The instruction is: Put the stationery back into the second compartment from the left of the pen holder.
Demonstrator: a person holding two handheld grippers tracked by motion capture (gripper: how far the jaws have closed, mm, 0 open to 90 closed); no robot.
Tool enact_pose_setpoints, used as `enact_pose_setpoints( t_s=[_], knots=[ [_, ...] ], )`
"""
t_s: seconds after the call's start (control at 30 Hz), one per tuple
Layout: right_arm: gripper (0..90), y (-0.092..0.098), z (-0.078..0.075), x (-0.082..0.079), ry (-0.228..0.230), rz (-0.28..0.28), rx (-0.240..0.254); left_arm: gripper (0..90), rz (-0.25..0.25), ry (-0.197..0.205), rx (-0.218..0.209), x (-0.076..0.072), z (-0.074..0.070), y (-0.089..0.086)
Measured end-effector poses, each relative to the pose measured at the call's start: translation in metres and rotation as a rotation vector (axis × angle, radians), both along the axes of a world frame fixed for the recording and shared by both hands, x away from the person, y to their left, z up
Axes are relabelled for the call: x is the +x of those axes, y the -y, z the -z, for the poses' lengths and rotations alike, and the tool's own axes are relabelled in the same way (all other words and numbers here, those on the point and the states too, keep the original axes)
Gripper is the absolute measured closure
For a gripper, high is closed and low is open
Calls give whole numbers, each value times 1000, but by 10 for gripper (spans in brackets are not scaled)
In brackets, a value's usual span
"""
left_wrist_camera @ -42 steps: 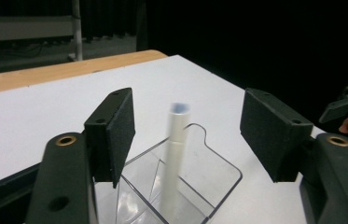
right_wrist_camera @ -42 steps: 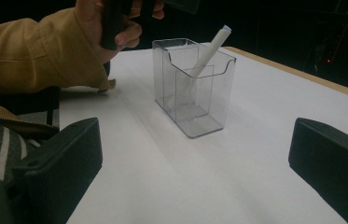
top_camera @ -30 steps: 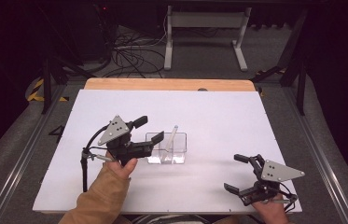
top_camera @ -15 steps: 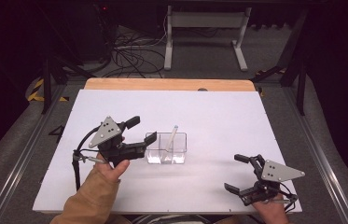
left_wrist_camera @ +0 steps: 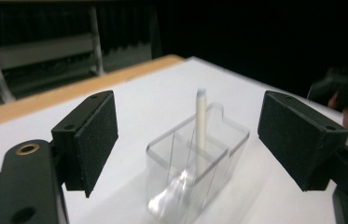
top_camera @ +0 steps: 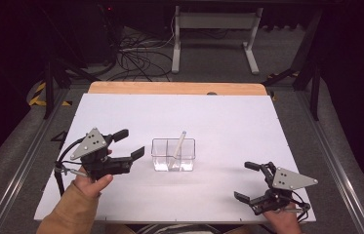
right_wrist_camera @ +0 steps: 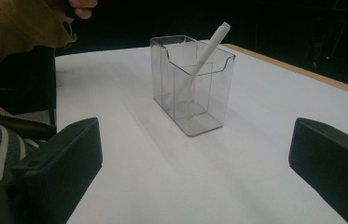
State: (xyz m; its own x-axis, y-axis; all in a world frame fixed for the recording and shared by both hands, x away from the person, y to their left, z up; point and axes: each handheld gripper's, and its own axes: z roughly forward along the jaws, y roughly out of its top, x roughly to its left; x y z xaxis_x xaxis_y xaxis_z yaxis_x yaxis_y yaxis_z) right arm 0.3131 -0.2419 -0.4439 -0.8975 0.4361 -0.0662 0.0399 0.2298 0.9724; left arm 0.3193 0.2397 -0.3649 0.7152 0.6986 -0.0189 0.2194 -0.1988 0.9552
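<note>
The clear plastic holder (top_camera: pixel 173 155) stood upright near the middle of the white counter (top_camera: pixel 218 117), with a white pen (top_camera: pixel 178 145) leaning in one of its compartments, tip up. It looked light, rigid and smooth-walled, so it would likely slide or tip under a sideways push; a hold across its two broad faces, low down, seemed safest, while the pen was slim enough to pinch by its exposed upper end. The left gripper (top_camera: pixel 129 145) hovered just beside the holder with its fingers (left_wrist_camera: pixel 92 140) released and nothing between them; the right gripper (top_camera: pixel 245 180) sat well apart near the counter's front edge, fingers (right_wrist_camera: pixel 62 161) likewise spread and empty. The pen's lower end blurred behind the plastic walls, and which compartment it occupied was hard to tell.
</note>
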Motion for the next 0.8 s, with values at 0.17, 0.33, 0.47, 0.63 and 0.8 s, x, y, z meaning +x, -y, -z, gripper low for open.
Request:
enact_pose_setpoints(
  t_s=[0.17, 0.33, 0.47, 0.63, 0.8],
  knots=[
    [33, 0, 0, 0, -2, 1, 0, 166, 6, 12, 51, -6, 11, -12],
    [33, 0, 0, 0, -1, 4, -2, 154, 1, 21, 79, -12, 23, -22],
    [33, -1, 1, 0, -5, 8, -5, 136, 8, 19, 109, -16, 34, -30],
    [33, -1, 1, 1, -7, 8, -7, 106, 60, 11, 99, -19, 50, -44],
    [33, -2, 2, 1, -7, 7, -10, 63, 88, -1, 99, -22, 62, -55]
  ],
)
